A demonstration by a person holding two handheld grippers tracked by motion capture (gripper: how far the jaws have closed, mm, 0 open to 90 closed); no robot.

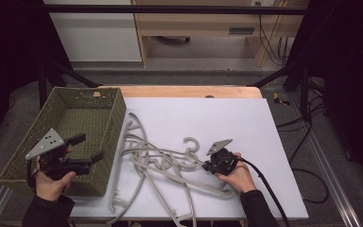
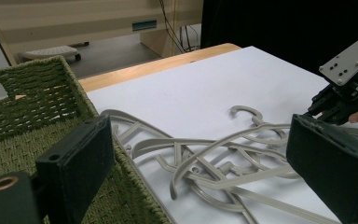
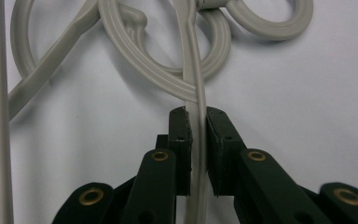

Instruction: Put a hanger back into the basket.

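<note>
Several tangled hangers (image 1: 163, 163), one basket (image 1: 106, 101)

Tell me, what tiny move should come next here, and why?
Probably a gentle lift of the right gripper toward the basket. Its jaws are shut on one bar of a grey hanger that lies tangled in the pile on the white sheet, so rising slowly should tease it free. The left gripper is open over the basket.

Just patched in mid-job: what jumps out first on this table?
A tangled heap of grey hangers sprawls across the white table. The right gripper is clamped on one hanger arm, and the left gripper hovers open over the green woven basket at the table's left.
</note>
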